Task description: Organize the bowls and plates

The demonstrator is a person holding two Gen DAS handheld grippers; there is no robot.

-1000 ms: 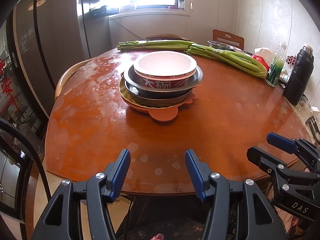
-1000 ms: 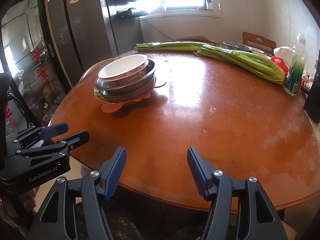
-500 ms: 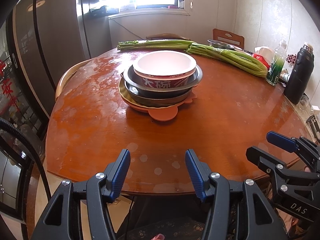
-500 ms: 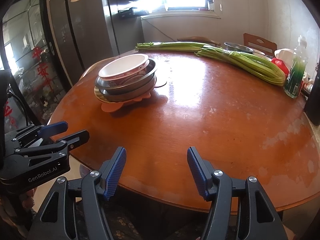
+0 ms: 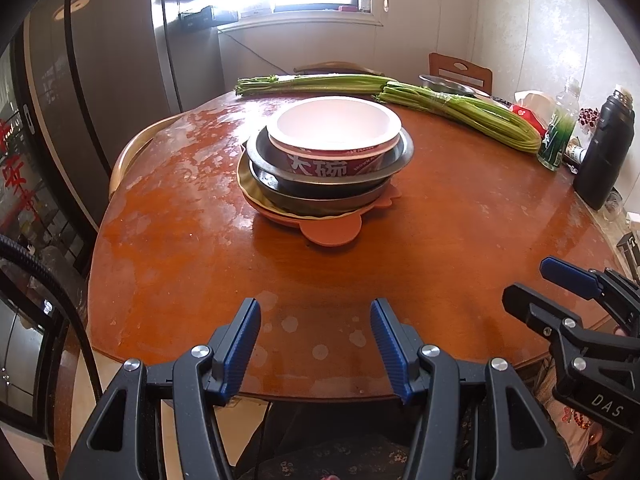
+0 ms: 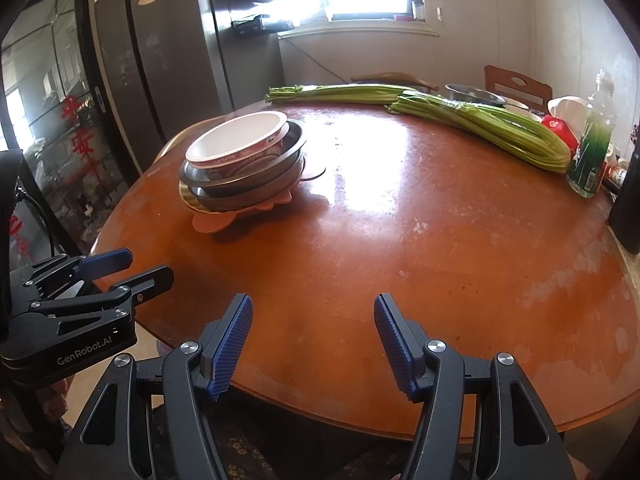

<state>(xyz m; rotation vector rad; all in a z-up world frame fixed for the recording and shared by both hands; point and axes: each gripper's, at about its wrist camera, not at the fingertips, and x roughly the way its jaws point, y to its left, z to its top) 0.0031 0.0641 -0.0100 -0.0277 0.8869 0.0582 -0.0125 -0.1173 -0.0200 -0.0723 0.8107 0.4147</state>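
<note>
Paper bowl (image 5: 334, 126) is perched loosely atop stacked metal dishes (image 5: 328, 176); toppling is risked if nudged sideways. Left gripper (image 5: 316, 332) and right gripper (image 6: 314, 330) are held apart, empty.

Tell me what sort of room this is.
Probably a home dining area or kitchen: a round wooden table holding stacked bowls and long green vegetables, with a chair behind.
</note>
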